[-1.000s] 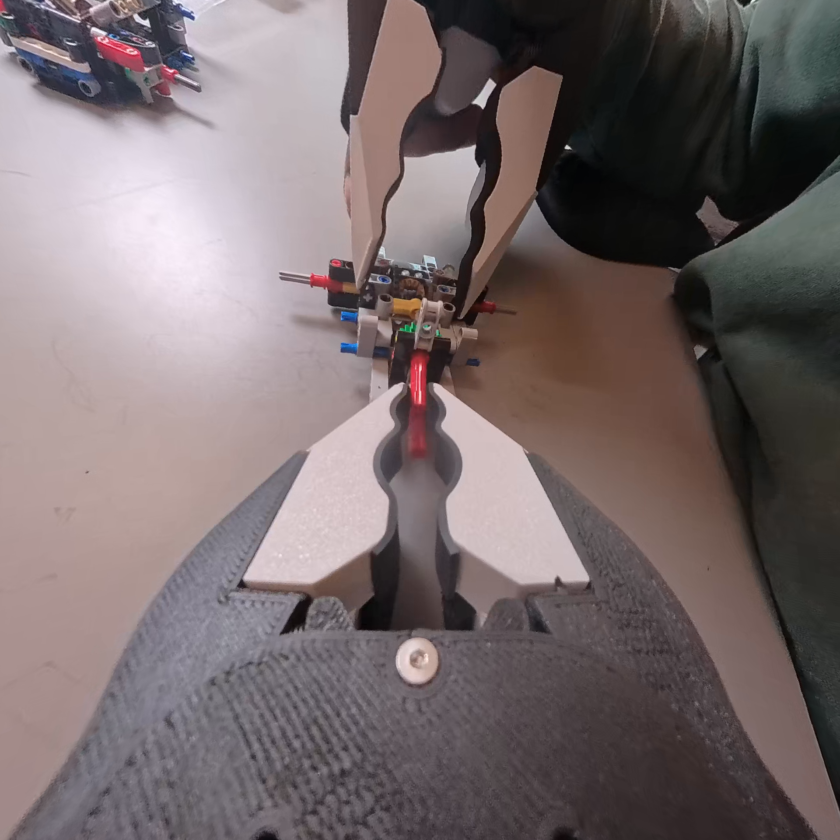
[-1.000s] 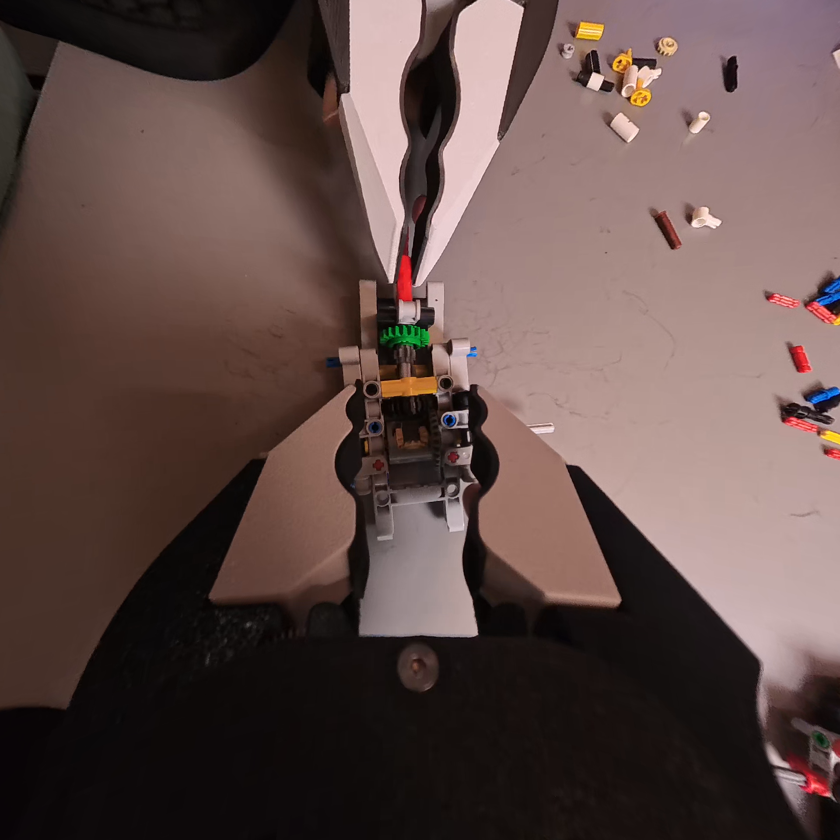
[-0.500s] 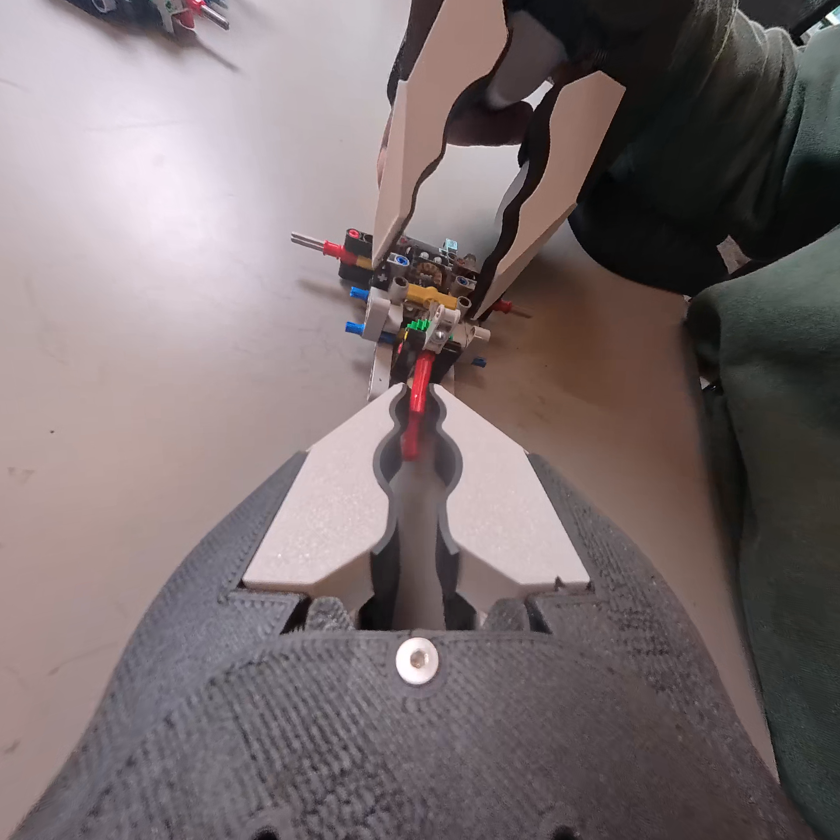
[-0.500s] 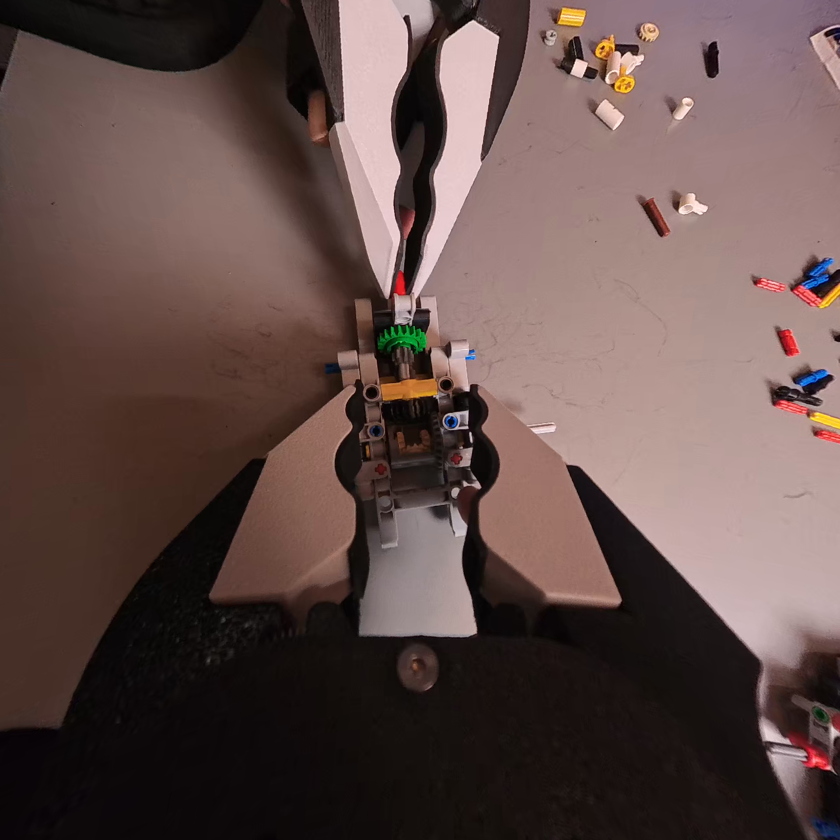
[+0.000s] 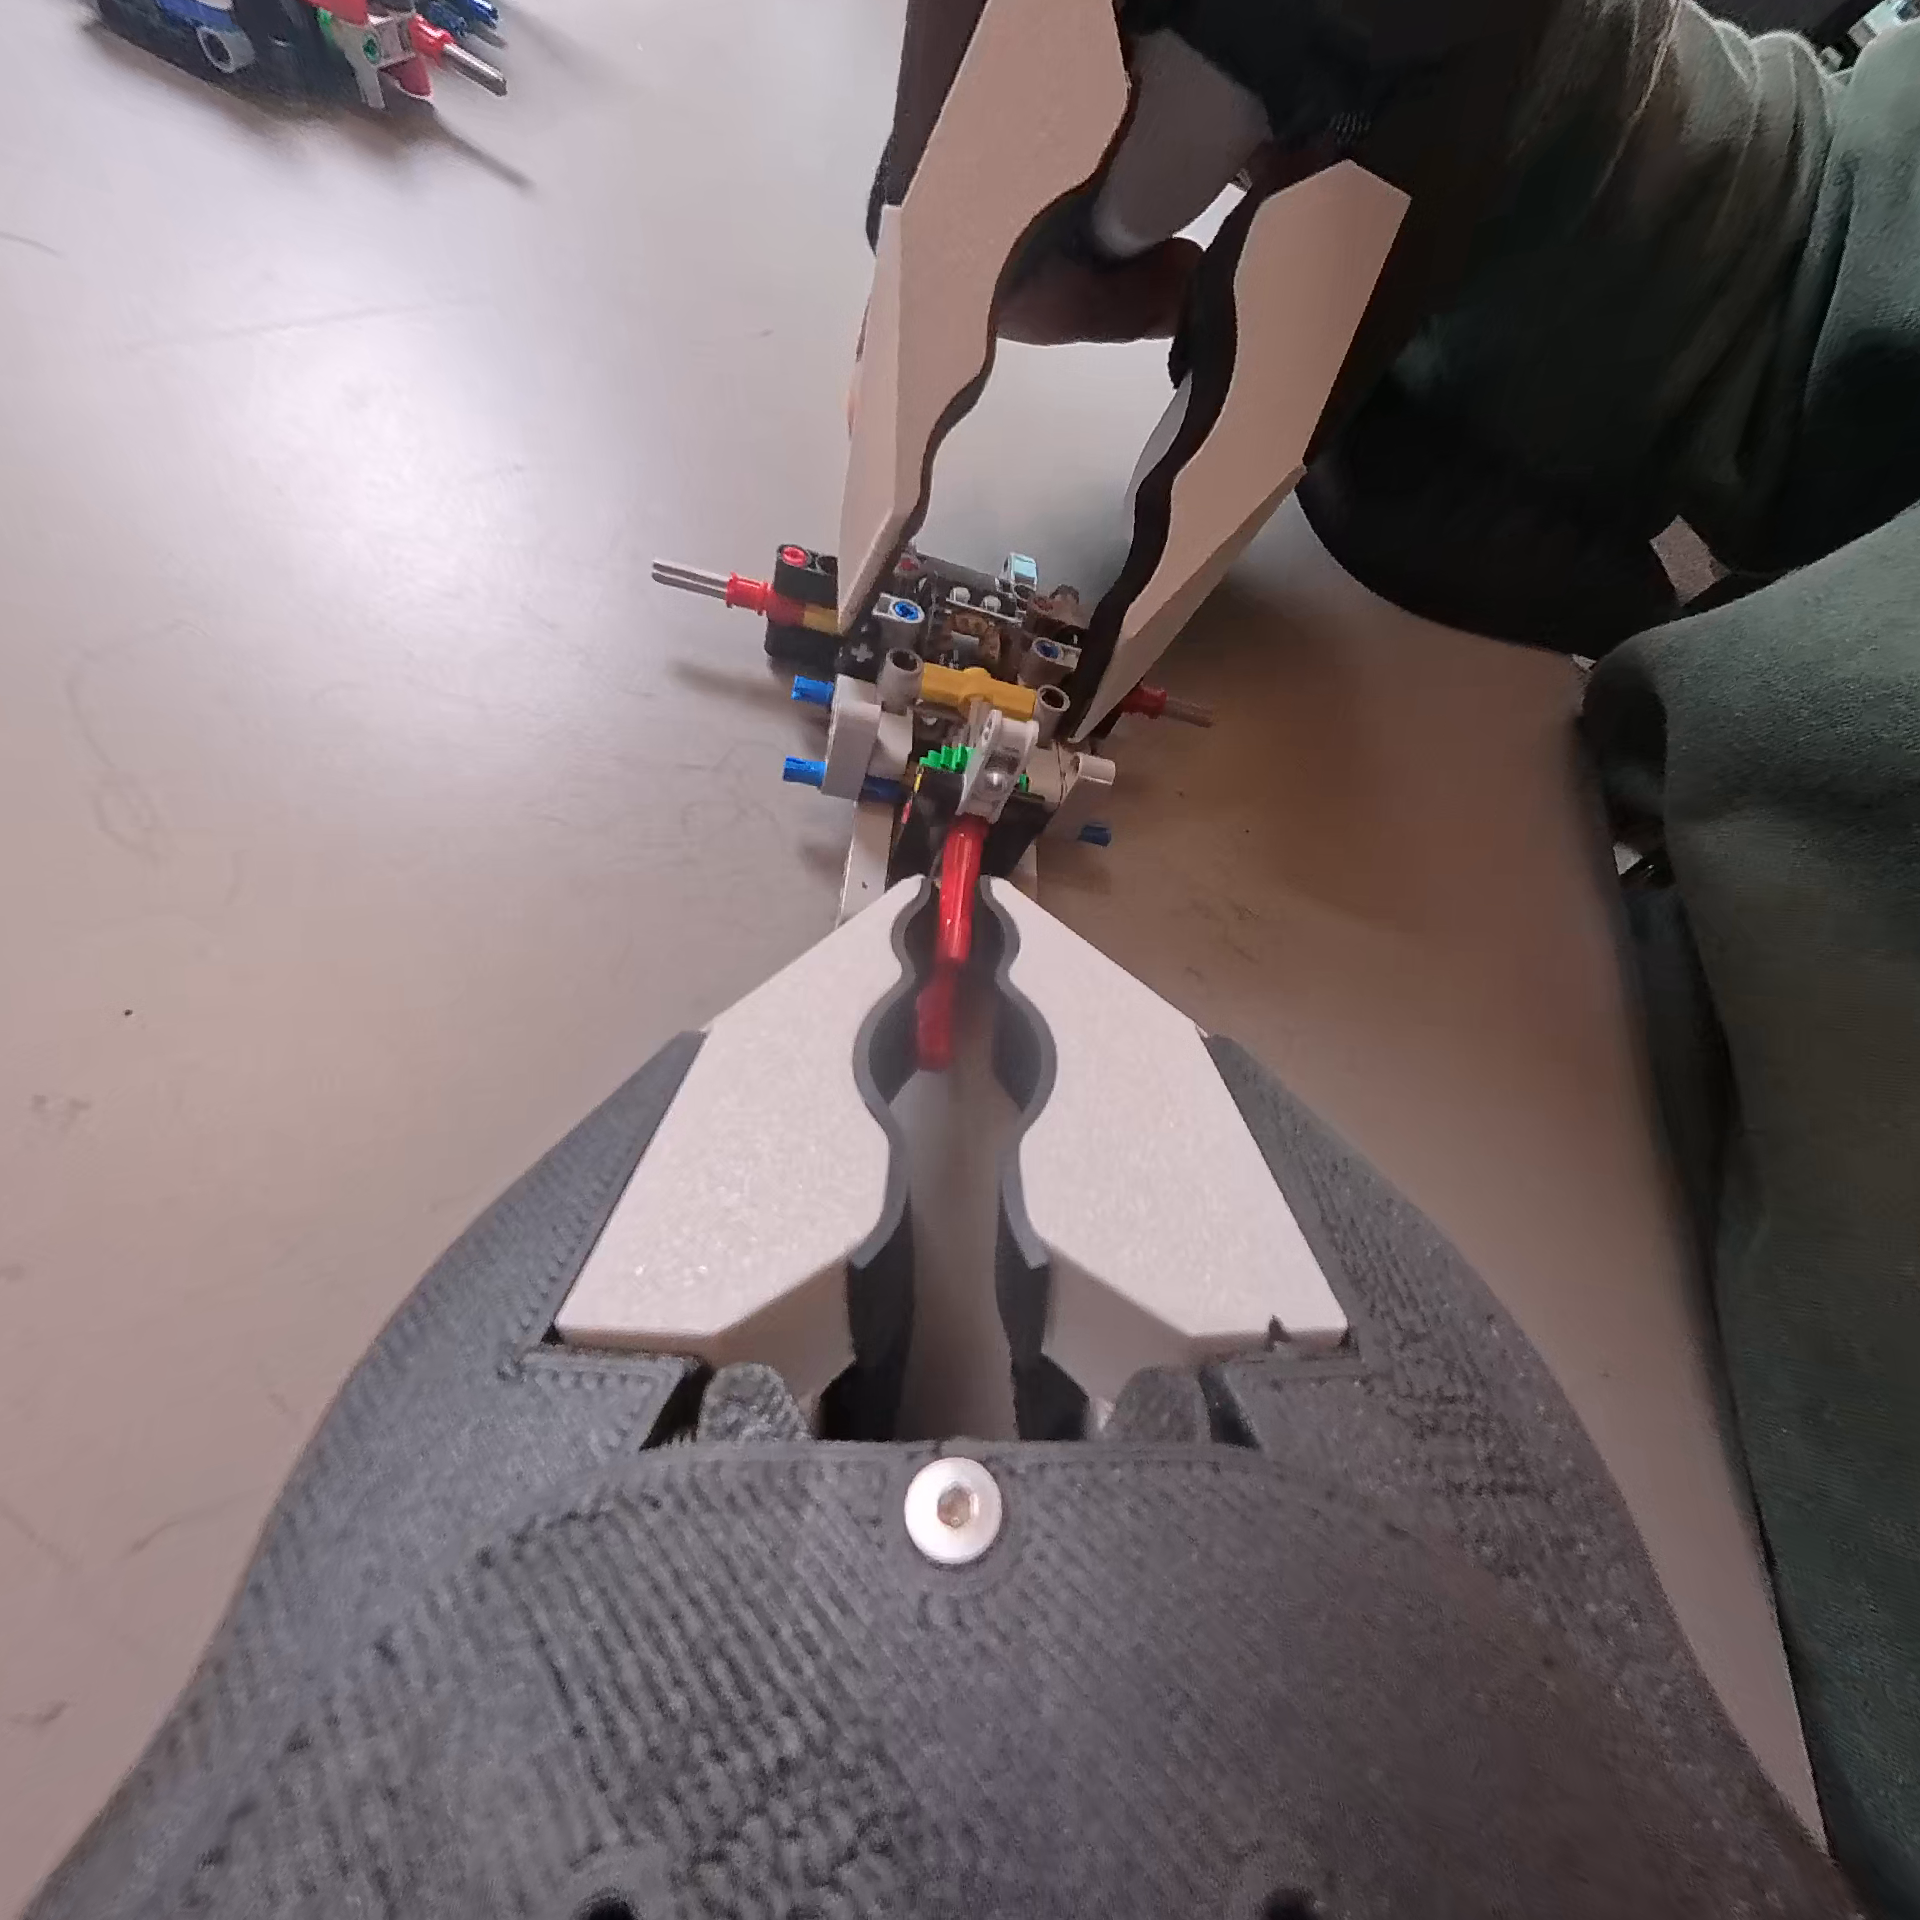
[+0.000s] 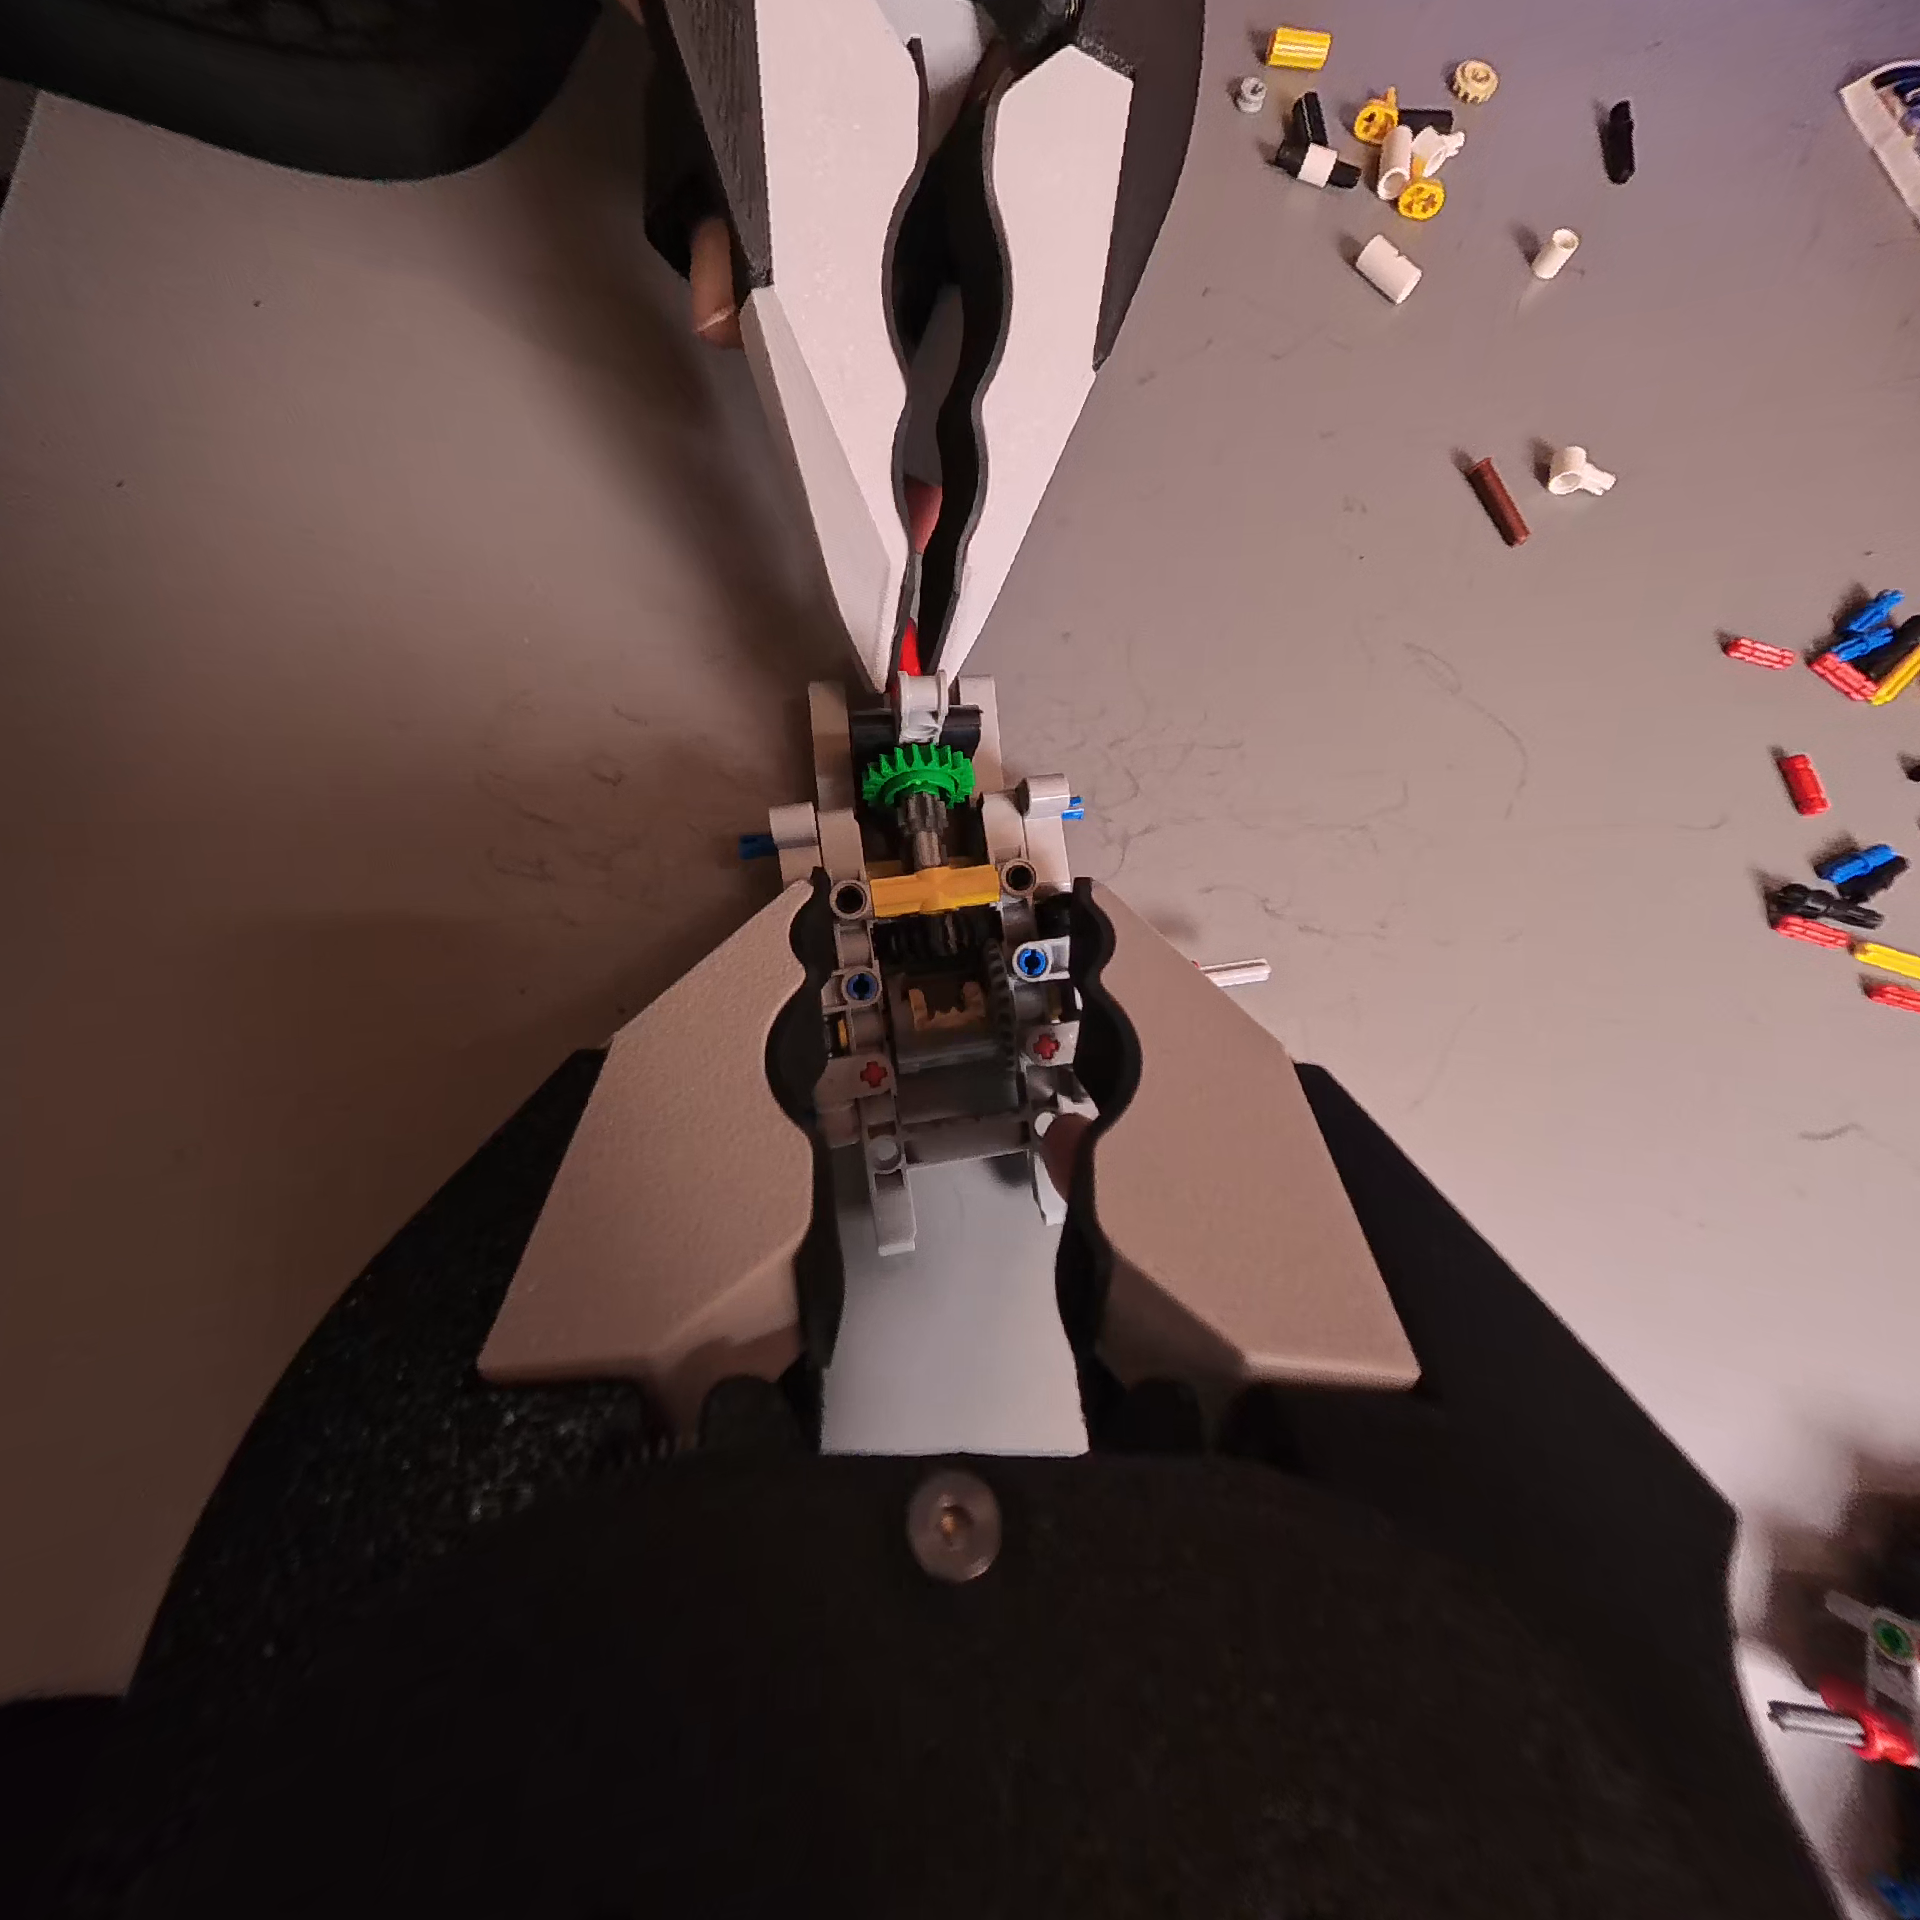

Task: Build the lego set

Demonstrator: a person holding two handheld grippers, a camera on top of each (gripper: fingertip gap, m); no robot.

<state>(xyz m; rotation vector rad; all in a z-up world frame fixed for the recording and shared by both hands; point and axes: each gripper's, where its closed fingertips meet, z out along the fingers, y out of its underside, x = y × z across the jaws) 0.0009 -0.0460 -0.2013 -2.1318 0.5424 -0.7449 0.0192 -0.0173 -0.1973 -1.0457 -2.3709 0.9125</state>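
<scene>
Left gripper: jaws are pinching narrowly the red axle.
Right gripper: jaws are clamping the grey gear assembly on the table.
Axle: its far end is meeting the assembly's white connector.

No legible text, brand, number or sign appears in either view. A printed sheet at the upper right edge of the right wrist view carries coloured print, too small and cut off to make out.
</scene>
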